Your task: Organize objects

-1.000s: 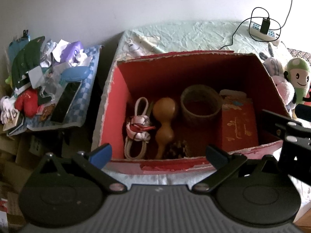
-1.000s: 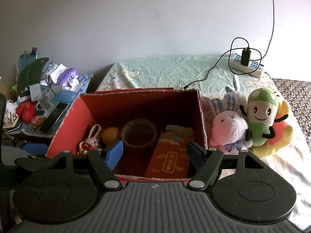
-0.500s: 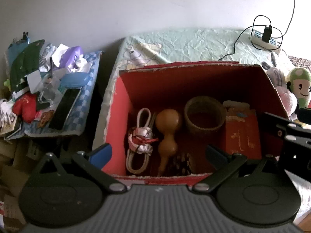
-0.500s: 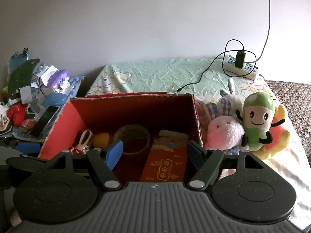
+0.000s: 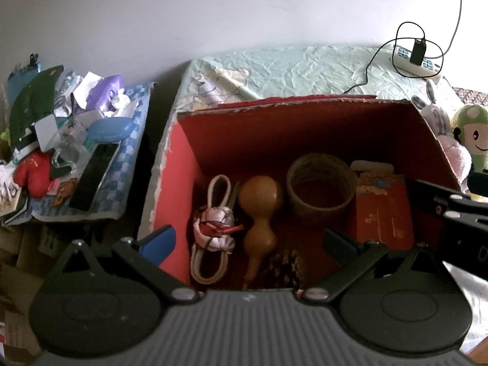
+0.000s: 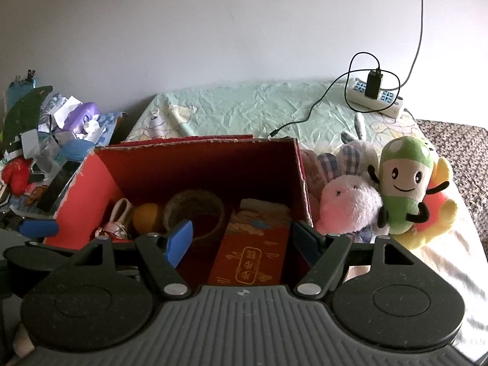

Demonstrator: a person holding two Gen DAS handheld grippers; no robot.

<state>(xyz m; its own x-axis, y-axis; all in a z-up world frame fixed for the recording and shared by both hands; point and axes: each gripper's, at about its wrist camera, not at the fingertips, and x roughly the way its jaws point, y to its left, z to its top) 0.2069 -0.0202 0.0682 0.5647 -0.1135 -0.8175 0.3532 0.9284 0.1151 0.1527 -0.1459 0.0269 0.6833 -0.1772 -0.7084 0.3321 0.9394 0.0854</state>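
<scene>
Both the left gripper [image 5: 248, 242] and right gripper [image 6: 241, 238] hover spread and empty over the open red cardboard box [image 5: 170, 189], where a tan gourd [image 5: 259, 210] lies packed; the plush toys [image 6: 399, 183] wait just outside the box wall, likely next.

In the box [image 5: 183, 164], from nine o'clock to three o'clock, lie a cord bundle [image 5: 213, 228], a gourd [image 5: 259, 210], a round basket [image 5: 320, 192] and a flat packet [image 5: 381, 210]. Plush toys [image 6: 381, 195] sit beside the box at three o'clock; a power strip [image 6: 375, 97] lies behind at one o'clock.
</scene>
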